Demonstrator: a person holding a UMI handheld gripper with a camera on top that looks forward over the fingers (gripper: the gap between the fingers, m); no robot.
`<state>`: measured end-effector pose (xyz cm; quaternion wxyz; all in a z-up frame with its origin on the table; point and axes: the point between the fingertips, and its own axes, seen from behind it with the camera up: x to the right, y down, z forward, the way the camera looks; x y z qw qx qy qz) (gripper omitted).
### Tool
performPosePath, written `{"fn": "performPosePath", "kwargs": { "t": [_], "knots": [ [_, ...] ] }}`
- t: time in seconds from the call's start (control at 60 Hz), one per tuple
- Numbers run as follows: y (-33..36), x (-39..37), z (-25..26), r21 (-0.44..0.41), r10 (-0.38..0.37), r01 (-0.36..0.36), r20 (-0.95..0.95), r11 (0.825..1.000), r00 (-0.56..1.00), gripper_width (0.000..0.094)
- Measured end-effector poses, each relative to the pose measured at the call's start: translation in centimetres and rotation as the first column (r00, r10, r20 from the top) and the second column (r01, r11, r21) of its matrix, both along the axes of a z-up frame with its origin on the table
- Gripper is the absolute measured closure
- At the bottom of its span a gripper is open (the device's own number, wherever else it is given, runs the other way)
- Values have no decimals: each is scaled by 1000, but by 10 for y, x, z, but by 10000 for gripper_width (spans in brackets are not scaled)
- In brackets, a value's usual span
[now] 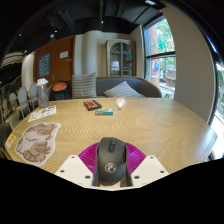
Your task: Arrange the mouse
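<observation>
Gripper view. A dark grey mouse (110, 160) is seen between the two fingers (78, 170), its scroll wheel pointing away from the camera. The magenta pads (91, 153) curve around both flanks of the mouse and appear to be in contact with it; the fingers are set narrow, closed to the width of the mouse body. Whether the mouse is lifted or resting on the table cannot be told, since its underside is hidden.

A round wooden table (150, 125) in a light grain fills the middle ground. To the left of the fingers, a mouse mat (37, 142) with a pale patterned print is laid flat on the table, well apart from the mouse. Further left, near the table's edge, a sheet of printed paper (41, 113) is noted. Beyond the fingers, toward the far side of the table, a small reddish-brown box (92, 104) and a small teal object (103, 112) are lying close beside each other.

Behind the table, a grey sofa (105, 88) with a striped cushion (84, 85) and a white cushion (122, 89) is visible. A pale cabinet (120, 58) stands against the back wall, and a large window (160, 55) is seen to its right.
</observation>
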<state>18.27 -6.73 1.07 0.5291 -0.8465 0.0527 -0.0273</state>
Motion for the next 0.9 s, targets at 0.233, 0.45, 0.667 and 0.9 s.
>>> {"fn": "performPosePath", "kwargs": {
  "t": [0.233, 0.45, 0.667, 0.9],
  "knots": [
    [35, -177, 108, 152, 137, -141, 35, 978, 990, 557],
    [70, -297, 34, -17, 198, -197, 43, 980, 979, 553],
    [71, -309, -20, -146, 218, -208, 60, 967, 974, 467],
    [36, -310, 12, -63, 351, -351, -13, 934, 936, 84]
  ]
}}
